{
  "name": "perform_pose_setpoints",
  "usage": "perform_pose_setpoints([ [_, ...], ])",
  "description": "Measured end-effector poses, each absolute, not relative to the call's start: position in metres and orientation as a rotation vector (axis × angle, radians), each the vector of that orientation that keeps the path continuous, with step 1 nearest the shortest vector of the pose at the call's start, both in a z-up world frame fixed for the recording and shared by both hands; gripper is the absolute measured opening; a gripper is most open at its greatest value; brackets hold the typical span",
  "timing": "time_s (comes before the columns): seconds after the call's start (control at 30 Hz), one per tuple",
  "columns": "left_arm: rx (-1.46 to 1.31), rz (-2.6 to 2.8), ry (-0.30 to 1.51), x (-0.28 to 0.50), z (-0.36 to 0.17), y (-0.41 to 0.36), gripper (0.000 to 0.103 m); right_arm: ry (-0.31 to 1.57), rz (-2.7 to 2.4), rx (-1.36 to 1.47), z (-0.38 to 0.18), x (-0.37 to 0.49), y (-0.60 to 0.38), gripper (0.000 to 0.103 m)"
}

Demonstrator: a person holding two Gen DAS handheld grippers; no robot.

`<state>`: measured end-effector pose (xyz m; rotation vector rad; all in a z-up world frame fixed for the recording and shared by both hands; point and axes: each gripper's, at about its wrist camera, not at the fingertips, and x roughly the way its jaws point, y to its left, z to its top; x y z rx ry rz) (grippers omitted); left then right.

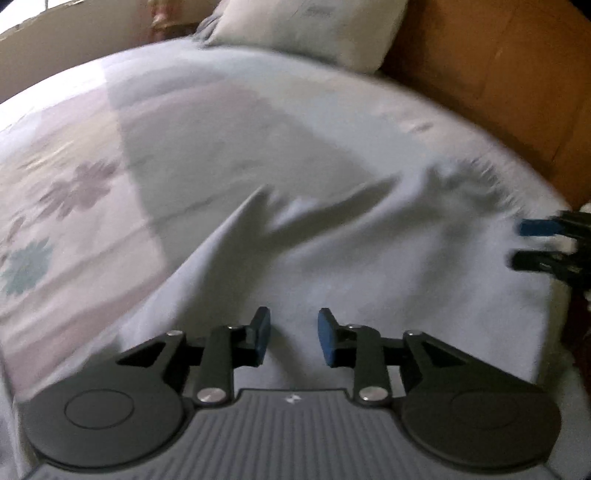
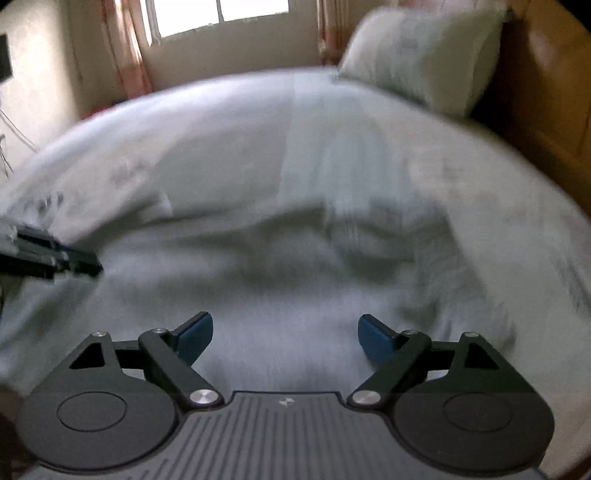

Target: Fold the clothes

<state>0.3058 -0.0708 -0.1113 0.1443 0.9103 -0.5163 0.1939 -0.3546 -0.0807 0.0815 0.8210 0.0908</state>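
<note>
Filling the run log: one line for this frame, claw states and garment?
left claw open, empty | right claw open, empty | pale grey garment rumpled on bed, unfolded | pillow at headboard | frames blurred

Daylight from window (image 2: 221, 14), blown out to white. Room dim otherwise, colours muted. Both views heavily motion-blurred; garment (image 1: 332, 221) folds smeared, soft shadows in creases. Strong fisheye bend, bed (image 1: 55, 184) edge curves, dark vignette in corners. Gripper bodies nearest the lens sharpest.
</note>
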Motion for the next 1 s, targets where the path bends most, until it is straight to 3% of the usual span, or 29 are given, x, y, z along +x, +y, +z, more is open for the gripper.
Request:
perform_pose_setpoints([
  [0.13,0.177,-0.474,0.871,0.285,-0.092,-0.072,0.032,0.769,0.096,0.108,-0.068,0.176,-0.346,0.090],
  [0.2,0.190,-0.514,0.838,0.268,-0.085,-0.074,0.047,0.746,0.133,0.105,-0.064,0.172,-0.336,0.094],
  [0.23,0.193,-0.531,0.829,0.260,-0.082,-0.076,0.050,0.747,0.148,0.094,-0.065,0.172,-0.330,0.094],
  [0.4,0.146,-0.468,0.943,0.244,-0.109,-0.071,0.049,0.804,0.150,0.010,-0.087,0.166,-0.311,0.095],
  [0.57,0.047,-0.444,0.954,0.247,-0.103,-0.062,0.049,0.783,0.173,-0.047,-0.092,0.153,-0.306,0.103],
  [0.8,-0.039,-0.641,0.906,0.284,-0.071,-0.127,0.053,0.765,0.169,-0.073,-0.096,0.150,-0.303,0.103],
  [1.0,-0.128,-0.724,0.969,0.336,-0.102,-0.187,0.053,0.749,0.174,-0.074,-0.098,0.148,-0.303,0.103],
])
